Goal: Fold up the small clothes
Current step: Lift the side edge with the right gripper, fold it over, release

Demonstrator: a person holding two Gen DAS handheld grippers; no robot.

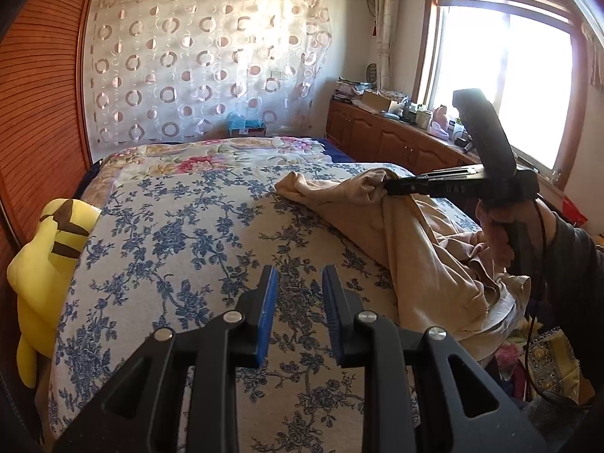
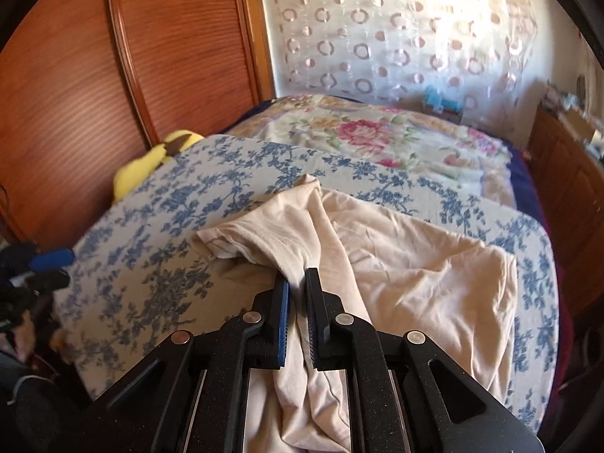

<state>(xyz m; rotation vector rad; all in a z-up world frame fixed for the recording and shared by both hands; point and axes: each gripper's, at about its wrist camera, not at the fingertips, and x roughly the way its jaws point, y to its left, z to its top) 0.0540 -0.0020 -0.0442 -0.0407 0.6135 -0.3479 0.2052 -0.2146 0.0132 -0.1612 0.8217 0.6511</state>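
Observation:
A beige garment lies crumpled on the right side of the blue-flowered bed cover. My right gripper, held by a hand in a dark sleeve, pinches a raised fold of it. In the right wrist view the right gripper is shut on a bunched ridge of the beige garment, which runs back between the pads and drapes below. My left gripper hovers over bare bed cover to the left of the garment, its blue pads apart with nothing between them. The left gripper's blue pad shows at the far left edge.
A yellow plush toy is wedged between the bed and a wooden wardrobe on the left. A pink-flowered quilt covers the far end of the bed. A cluttered wooden cabinet runs under the window at right.

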